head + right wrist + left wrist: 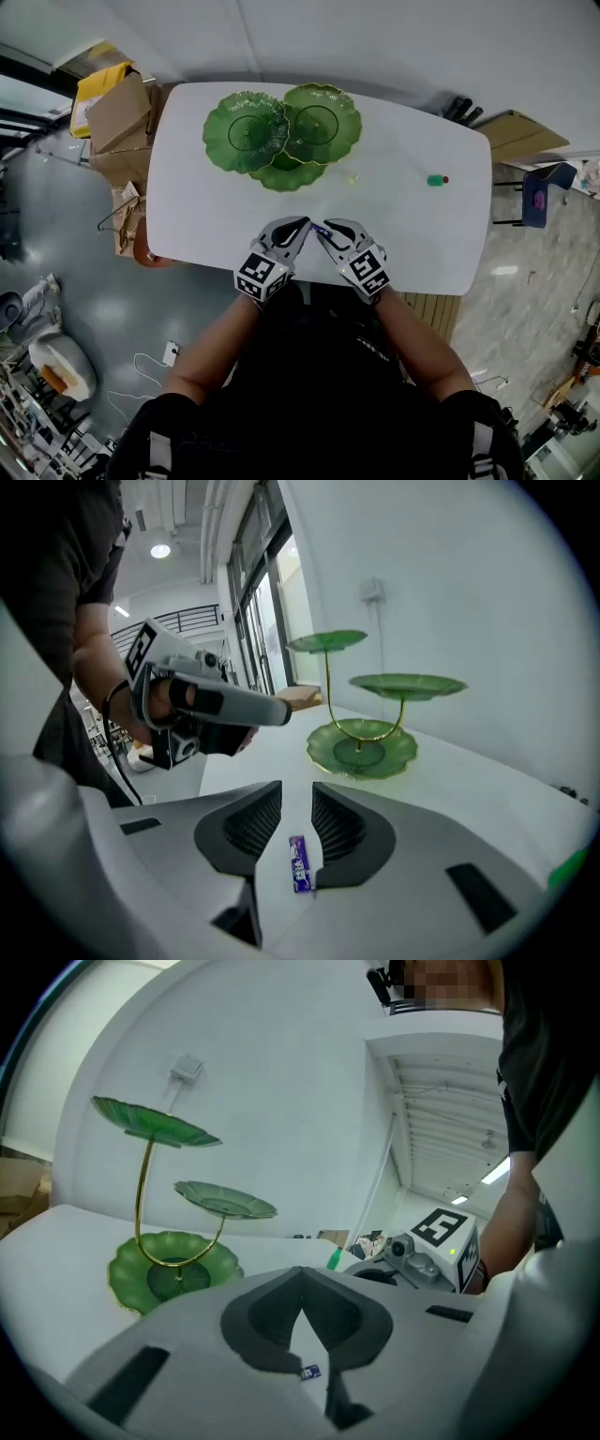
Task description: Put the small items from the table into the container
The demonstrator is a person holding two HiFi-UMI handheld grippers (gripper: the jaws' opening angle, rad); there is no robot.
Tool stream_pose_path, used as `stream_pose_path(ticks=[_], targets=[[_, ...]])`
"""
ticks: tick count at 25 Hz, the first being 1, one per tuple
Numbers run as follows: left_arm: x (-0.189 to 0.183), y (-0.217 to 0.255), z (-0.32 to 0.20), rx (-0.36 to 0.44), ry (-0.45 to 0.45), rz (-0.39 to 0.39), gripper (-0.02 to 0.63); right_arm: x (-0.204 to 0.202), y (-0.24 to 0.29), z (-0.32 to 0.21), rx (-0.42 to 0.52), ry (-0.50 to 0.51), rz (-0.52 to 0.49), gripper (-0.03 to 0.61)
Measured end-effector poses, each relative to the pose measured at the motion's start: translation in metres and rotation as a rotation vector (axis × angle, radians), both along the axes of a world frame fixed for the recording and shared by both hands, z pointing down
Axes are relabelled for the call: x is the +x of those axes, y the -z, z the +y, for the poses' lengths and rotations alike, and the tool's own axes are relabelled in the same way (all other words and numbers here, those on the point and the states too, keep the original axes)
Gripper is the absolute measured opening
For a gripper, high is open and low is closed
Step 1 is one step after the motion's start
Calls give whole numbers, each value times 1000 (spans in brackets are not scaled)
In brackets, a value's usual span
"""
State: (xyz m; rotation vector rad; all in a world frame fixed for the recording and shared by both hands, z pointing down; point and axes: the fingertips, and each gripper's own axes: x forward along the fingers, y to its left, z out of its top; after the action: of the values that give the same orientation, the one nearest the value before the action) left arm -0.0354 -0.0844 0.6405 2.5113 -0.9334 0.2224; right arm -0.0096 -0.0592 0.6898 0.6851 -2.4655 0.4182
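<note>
Where right hand-held gripper [297, 797] gapes, candy [299, 863] lies.

- A tiered stand of green leaf-shaped plates on gold stems [246, 131] took up the far middle of the white desk [412, 234].
- Bare desk lay open between it and both grippers.
- The left gripper [302, 225] and right gripper [326, 229] crowded each other, tips nearly touching.
- A small green bottle [435, 180] stood well apart, right.

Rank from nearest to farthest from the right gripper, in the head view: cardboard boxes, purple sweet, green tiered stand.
1. Purple sweet, on the table between the right gripper's jaws.
2. Green tiered stand, at the table's far side.
3. Cardboard boxes, off the table's far-left corner.
</note>
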Motion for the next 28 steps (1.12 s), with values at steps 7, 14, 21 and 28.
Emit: stream_pose_path(ticks=[7, 14, 21, 28], targets=[[-3, -21, -3, -34, 19, -19, 8, 6, -69, 15, -72, 81, 124, 106], [-5, -33, 2, -73, 35, -13, 8, 5, -102, 18, -87, 137, 209, 112], [-7, -34, 5, -86, 41, -5, 8, 10, -129, 24, -104, 152, 308, 114], [-12, -33, 9, -91, 53, -4, 8, 10, -132, 24, -69, 143, 332, 112]])
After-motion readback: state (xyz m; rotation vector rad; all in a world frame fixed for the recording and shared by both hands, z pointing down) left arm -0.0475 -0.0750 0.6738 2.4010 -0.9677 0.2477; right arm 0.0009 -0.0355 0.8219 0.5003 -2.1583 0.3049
